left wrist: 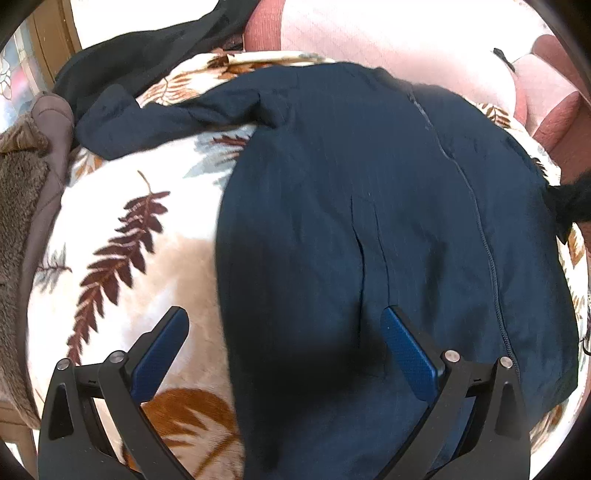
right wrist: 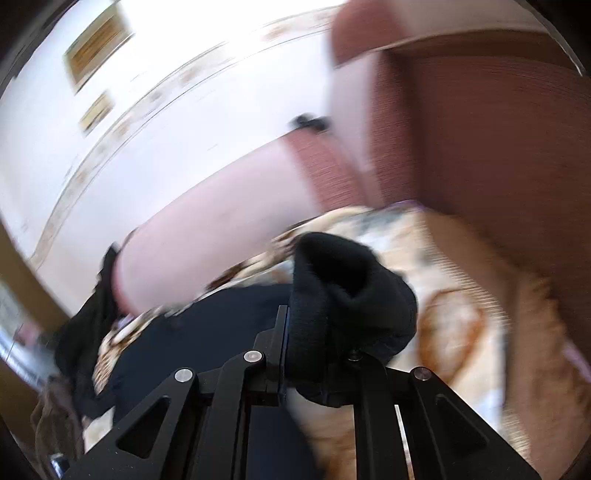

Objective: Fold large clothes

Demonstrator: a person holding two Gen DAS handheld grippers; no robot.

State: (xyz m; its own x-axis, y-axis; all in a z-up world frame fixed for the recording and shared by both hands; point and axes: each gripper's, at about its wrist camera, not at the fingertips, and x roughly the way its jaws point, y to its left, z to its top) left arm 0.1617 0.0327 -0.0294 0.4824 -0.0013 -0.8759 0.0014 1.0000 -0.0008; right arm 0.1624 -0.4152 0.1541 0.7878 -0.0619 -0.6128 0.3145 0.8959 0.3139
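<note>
One navy jacket [left wrist: 351, 221] lies spread on a leaf-print blanket [left wrist: 122, 236], smooth with a few creases, a zipper [left wrist: 480, 236] running down its right part. We see one sleeve [left wrist: 166, 118] stretched out to the left; the body's long axis runs from us away toward the pink sofa [left wrist: 388, 33]. Our left tool [left wrist: 284, 347] hovers with fingers spread wide over the jacket's near edge, holding nothing. Our right tool [right wrist: 314, 332] is pressed together, pinching a black knit cuff [right wrist: 347, 295].
</note>
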